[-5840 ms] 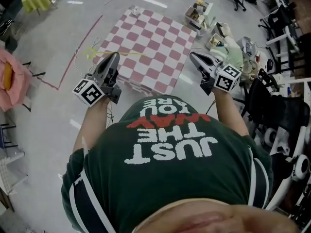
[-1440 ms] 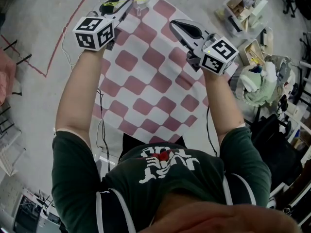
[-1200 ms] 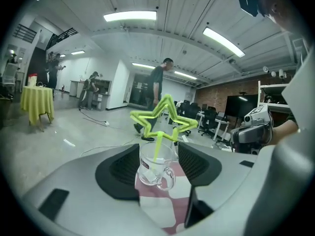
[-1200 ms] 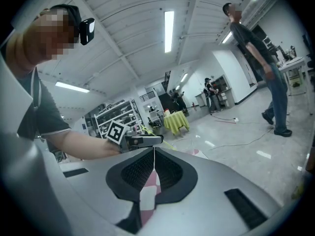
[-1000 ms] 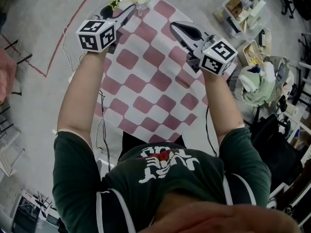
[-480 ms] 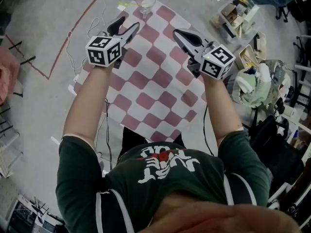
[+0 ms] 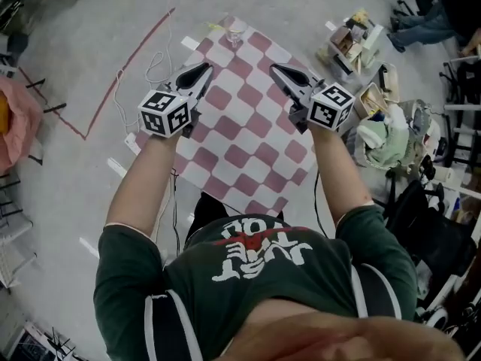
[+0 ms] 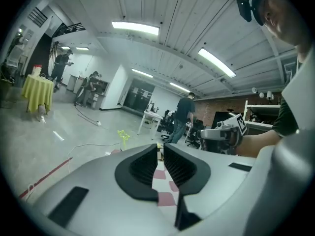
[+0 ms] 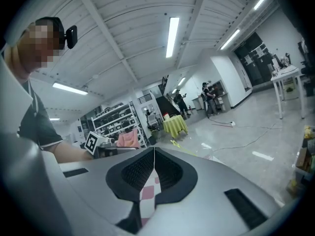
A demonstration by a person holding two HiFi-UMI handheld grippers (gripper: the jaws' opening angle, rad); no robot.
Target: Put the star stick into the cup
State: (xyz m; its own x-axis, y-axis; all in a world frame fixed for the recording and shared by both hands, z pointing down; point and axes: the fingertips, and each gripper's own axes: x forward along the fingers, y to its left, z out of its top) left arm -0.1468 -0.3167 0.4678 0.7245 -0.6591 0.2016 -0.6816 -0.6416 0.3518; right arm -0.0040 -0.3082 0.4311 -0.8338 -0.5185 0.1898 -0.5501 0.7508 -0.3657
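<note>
Star stick (image 7: 216, 26) first: on my head view it is a small yellow fleck at the far end of the checkered cloth (image 7: 248, 149), just left of the cup (image 7: 234, 36) (too small for me to say whether its lower end sits inside). My left gripper view gives what the head view does not: the yellow star stands up off the cloth on its stem, left of the jaw line, with nothing gripping it. The left gripper (image 7: 200, 69) is closing, its jaws down to a narrow slot with only cloth showing through and nothing between them. The right gripper (image 7: 276, 70) has its jaws pressed together at the tips, empty. Its own view shows that plainly, while from the head it is just a dark wedge. Both hover above the cloth, the left one at its left edge, well apart from the cup. A second ago my left gripper was up at the cup with the star right at its tips. Now the stick stands free and both grippers have drawn back toward me.
</note>
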